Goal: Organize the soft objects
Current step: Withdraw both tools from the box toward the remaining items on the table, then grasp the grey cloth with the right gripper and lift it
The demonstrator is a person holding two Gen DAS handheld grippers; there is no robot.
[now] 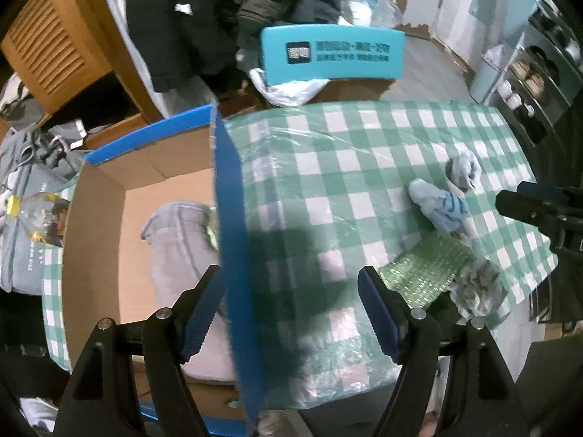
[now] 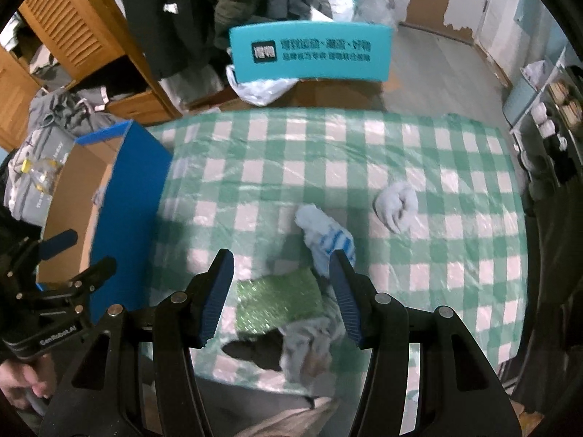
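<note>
A blue cardboard box [image 1: 229, 196] stands on the left of the checked table; a grey folded cloth [image 1: 178, 240] lies inside it. My left gripper [image 1: 291, 284] is open and empty, straddling the box's right wall from above. On the table lie a white sock with blue stripes [image 2: 326, 235], a balled grey sock [image 2: 397, 202], a green sponge cloth [image 2: 278, 300] and a crumpled grey cloth [image 2: 309, 342]. My right gripper [image 2: 282, 273] is open and empty, hovering over the green cloth. The box also shows in the right wrist view [image 2: 127, 196].
A turquoise chair back [image 2: 309, 52] stands behind the table. A wooden cabinet [image 2: 65, 29] and hanging dark coats are at the back left. Grey clothes [image 1: 25, 196] lie left of the box. A shelf unit [image 2: 554, 127] stands at the right.
</note>
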